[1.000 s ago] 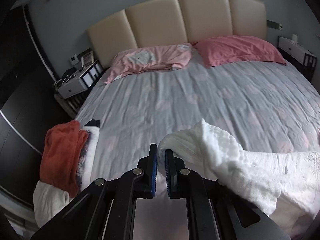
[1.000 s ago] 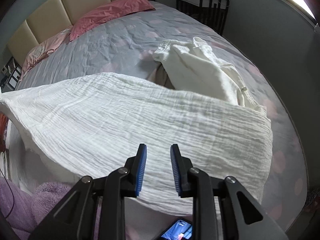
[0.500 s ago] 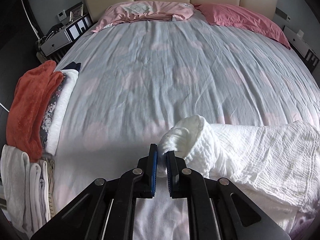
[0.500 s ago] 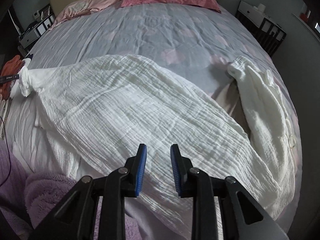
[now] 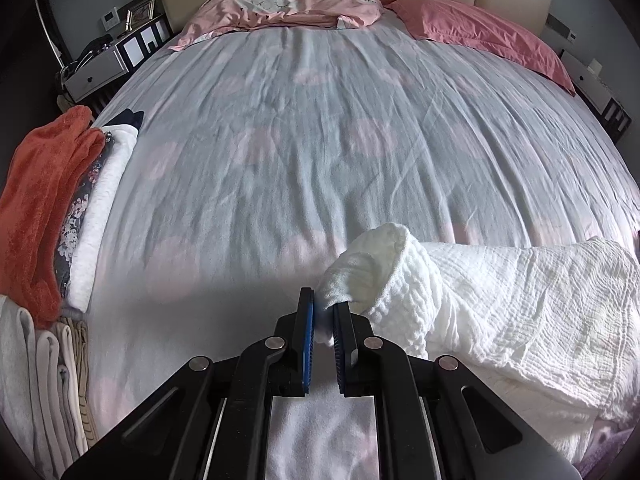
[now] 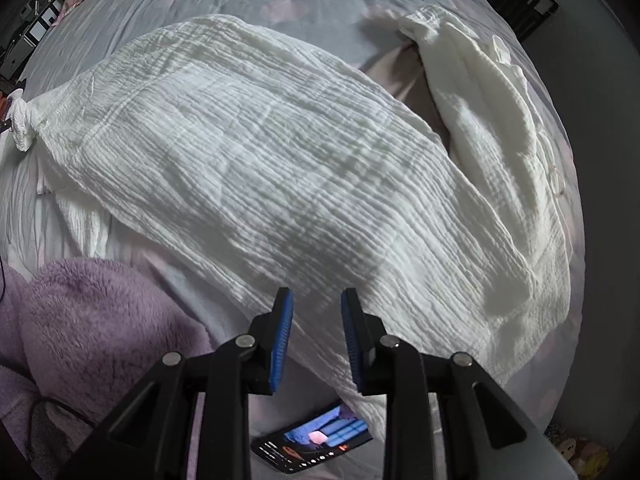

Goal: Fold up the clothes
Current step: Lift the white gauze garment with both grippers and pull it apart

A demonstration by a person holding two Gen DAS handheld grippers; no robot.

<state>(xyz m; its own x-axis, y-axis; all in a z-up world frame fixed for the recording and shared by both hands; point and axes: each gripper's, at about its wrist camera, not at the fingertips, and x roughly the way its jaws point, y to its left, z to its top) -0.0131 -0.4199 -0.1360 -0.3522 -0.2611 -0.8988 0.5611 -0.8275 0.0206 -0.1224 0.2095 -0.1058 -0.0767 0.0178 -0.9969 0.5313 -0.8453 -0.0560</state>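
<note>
A white crinkled garment (image 5: pixel 500 300) lies spread across the near part of the bed (image 5: pixel 280 160). My left gripper (image 5: pixel 323 300) is shut on its bunched corner, low over the sheet, and the cloth runs off to the right. In the right wrist view the same garment (image 6: pixel 260 152) fills the middle, with the pinched corner far left. My right gripper (image 6: pixel 316 296) points down over the garment's near edge, its jaws apart and nothing pinched between them. More white cloth (image 6: pixel 480 120) lies crumpled at the right; I cannot tell whether it is joined.
Folded clothes are stacked along the bed's left edge: an orange fleece (image 5: pixel 36 200) and grey pieces (image 5: pixel 32 380). Pink pillows (image 5: pixel 288 12) lie at the headboard, beside a nightstand (image 5: pixel 104 64). A purple fleece (image 6: pixel 80 320) and a lit phone (image 6: pixel 316 444) lie near me.
My left gripper sank toward the sheet with the corner still pinched. The garment dropped from hanging in the air to lying on the bed. My right gripper tipped down over its near edge.
</note>
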